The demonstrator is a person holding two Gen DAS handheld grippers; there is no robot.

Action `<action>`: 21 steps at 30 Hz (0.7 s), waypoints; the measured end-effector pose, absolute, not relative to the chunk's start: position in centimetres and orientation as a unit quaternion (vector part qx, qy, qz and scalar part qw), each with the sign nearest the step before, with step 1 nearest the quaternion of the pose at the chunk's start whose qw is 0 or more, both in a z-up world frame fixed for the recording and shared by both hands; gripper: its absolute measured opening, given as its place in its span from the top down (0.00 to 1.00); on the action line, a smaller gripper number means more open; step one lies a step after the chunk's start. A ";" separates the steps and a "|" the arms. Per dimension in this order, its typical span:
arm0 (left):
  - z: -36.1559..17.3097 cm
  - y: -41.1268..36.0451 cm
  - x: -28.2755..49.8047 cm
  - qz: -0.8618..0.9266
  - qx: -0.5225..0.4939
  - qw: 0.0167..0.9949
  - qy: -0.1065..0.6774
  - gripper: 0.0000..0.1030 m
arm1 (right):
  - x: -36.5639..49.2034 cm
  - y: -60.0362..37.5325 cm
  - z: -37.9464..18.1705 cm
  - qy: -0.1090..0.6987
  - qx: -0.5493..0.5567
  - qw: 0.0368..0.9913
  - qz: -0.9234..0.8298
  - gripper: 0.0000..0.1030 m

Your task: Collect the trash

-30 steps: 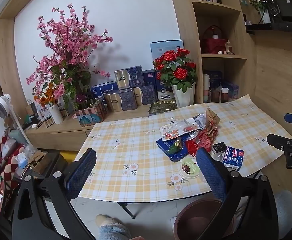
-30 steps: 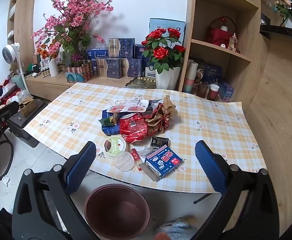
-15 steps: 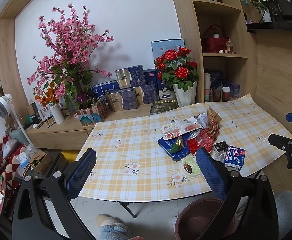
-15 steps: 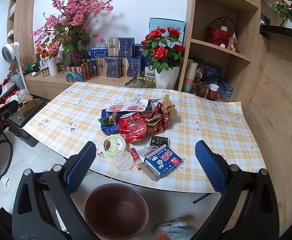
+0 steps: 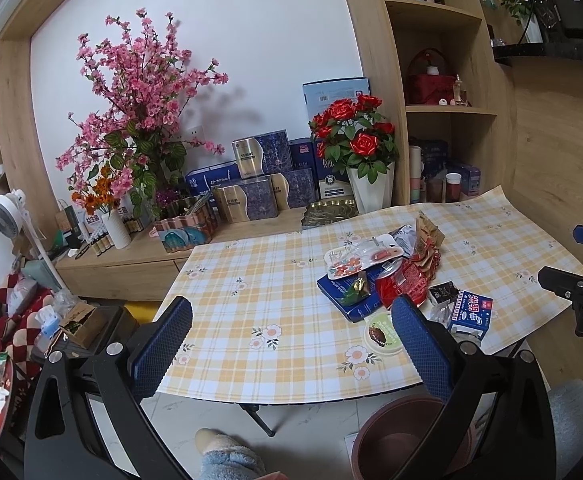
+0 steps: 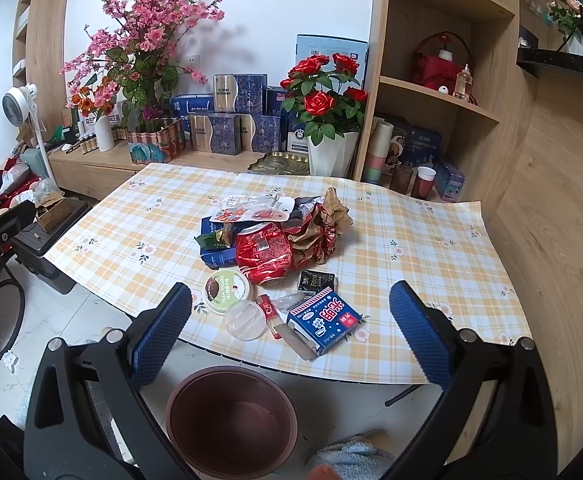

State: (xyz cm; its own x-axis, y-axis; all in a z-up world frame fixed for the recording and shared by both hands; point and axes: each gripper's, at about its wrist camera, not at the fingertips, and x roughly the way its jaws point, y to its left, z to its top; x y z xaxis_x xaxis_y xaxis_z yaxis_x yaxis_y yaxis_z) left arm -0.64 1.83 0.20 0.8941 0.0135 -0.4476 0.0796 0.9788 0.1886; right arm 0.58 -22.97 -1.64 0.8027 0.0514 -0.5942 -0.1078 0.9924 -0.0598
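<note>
A heap of trash lies on the checked tablecloth (image 6: 411, 232): a crushed red wrapper (image 6: 265, 254), a brown crumpled bag (image 6: 331, 216), a blue-white carton (image 6: 323, 324), a round green-lidded cup (image 6: 227, 290), a clear lid (image 6: 245, 320) and a dark blue box (image 5: 351, 300). A brown bin (image 6: 231, 420) stands on the floor below the table's near edge. My right gripper (image 6: 289, 336) hangs open above the bin, short of the carton. My left gripper (image 5: 291, 348) is open over the table's near-left edge, holding nothing.
A white pot of red roses (image 6: 327, 120), stacked blue gift boxes (image 6: 235, 120) and pink blossoms (image 6: 147, 40) line the sideboard behind the table. Shelves (image 6: 439, 92) rise at the right. A fan (image 5: 7, 216) and clutter stand at the left. A slippered foot (image 5: 227, 456) is on the floor.
Both views have drifted very slightly toward the table. Both grippers stay open, and no trash has moved.
</note>
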 end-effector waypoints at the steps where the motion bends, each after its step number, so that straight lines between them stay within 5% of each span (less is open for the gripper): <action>1: 0.2 1.9 -0.7 -0.017 0.102 0.968 0.230 0.05 | 0.6 -23.0 -1.7 0.311 -0.045 0.948 0.042 0.05; 21: -0.2 1.2 -0.4 -0.017 0.103 0.967 0.232 0.05 | 0.7 -22.9 -1.6 0.312 -0.046 0.948 0.042 0.05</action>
